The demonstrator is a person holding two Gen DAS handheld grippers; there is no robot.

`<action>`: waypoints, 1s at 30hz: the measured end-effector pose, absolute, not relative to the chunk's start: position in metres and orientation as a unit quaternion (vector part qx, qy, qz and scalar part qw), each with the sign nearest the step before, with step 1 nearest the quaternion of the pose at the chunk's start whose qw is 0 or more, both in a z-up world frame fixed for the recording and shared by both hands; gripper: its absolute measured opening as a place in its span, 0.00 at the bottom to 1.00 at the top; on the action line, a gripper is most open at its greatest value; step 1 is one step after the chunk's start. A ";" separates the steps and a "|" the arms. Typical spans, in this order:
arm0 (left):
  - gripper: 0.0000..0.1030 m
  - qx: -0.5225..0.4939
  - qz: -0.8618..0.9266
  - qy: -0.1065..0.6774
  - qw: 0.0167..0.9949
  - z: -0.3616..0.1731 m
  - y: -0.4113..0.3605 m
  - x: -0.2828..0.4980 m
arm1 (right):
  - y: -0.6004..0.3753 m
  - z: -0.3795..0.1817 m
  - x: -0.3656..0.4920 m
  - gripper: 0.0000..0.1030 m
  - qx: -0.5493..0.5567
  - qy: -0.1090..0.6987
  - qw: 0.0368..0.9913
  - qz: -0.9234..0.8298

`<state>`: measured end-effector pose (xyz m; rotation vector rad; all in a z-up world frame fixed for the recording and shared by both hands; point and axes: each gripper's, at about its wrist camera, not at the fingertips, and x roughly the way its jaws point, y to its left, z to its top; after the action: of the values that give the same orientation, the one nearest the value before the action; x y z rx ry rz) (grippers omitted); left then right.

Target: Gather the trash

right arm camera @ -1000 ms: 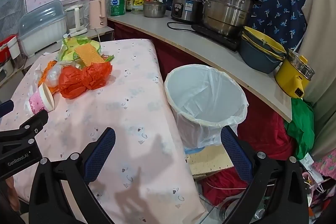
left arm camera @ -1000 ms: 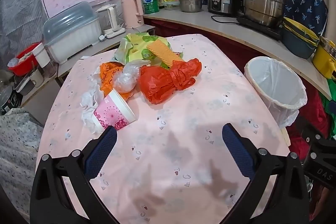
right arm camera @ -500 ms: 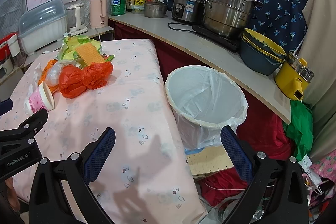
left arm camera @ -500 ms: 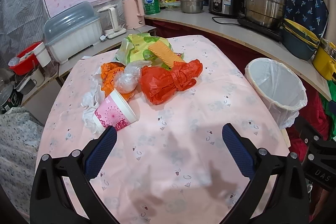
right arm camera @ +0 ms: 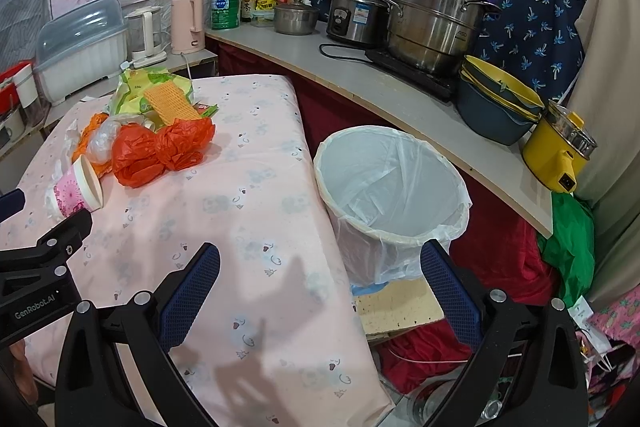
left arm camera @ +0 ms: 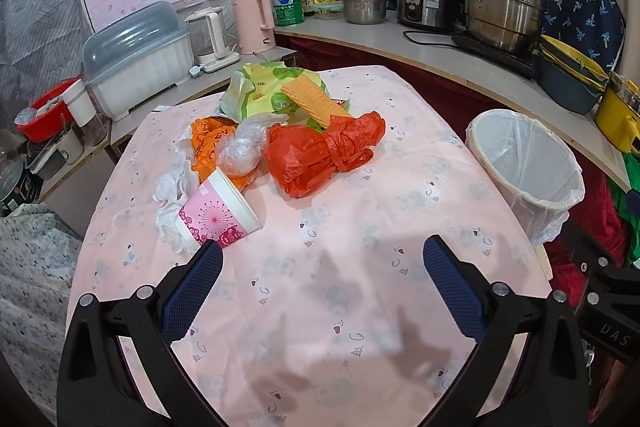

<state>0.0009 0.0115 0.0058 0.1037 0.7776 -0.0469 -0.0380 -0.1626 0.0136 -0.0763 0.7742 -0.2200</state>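
A heap of trash lies on the pink-clothed table (left arm camera: 360, 307): a pink paper cup (left arm camera: 218, 215) on its side, a red plastic bag (left arm camera: 320, 153), an orange wrapper (left arm camera: 208, 143), a clear bag (left arm camera: 244, 147), white tissue (left arm camera: 172, 195) and a green snack bag (left arm camera: 272, 91) with a wafer (left arm camera: 316, 103). My left gripper (left arm camera: 322, 255) is open and empty, its left finger just short of the cup. My right gripper (right arm camera: 320, 259) is open and empty over the table's right edge, beside the white-lined bin (right arm camera: 390, 195). The bin (left arm camera: 528, 163) stands right of the table.
A counter (right arm camera: 360, 75) behind carries pots, a rice cooker (right arm camera: 352, 11), stacked bowls (right arm camera: 500, 103) and a yellow pot (right arm camera: 560, 147). Kettles and a white covered box (left arm camera: 136, 63) stand at back left. Red and green cloth (right arm camera: 568, 251) lie on the floor by the bin.
Both grippers have edged slightly forward toward the trash heap. Both stay open and nothing on the table has moved.
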 end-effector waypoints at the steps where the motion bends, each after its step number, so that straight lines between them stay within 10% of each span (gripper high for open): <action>1: 0.93 0.051 -0.023 0.379 0.924 0.006 0.012 0.001 | -0.163 0.014 -0.038 0.93 -0.037 0.377 0.919 -0.107; 30: 0.93 0.051 -0.025 0.380 0.923 -0.001 0.011 0.002 | -0.160 0.014 -0.037 0.93 -0.039 0.377 0.919 -0.107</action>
<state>0.0017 0.0109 -0.0005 0.1057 0.7797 -0.0512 -0.0365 -0.1599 0.0144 -0.0808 0.7748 -0.2204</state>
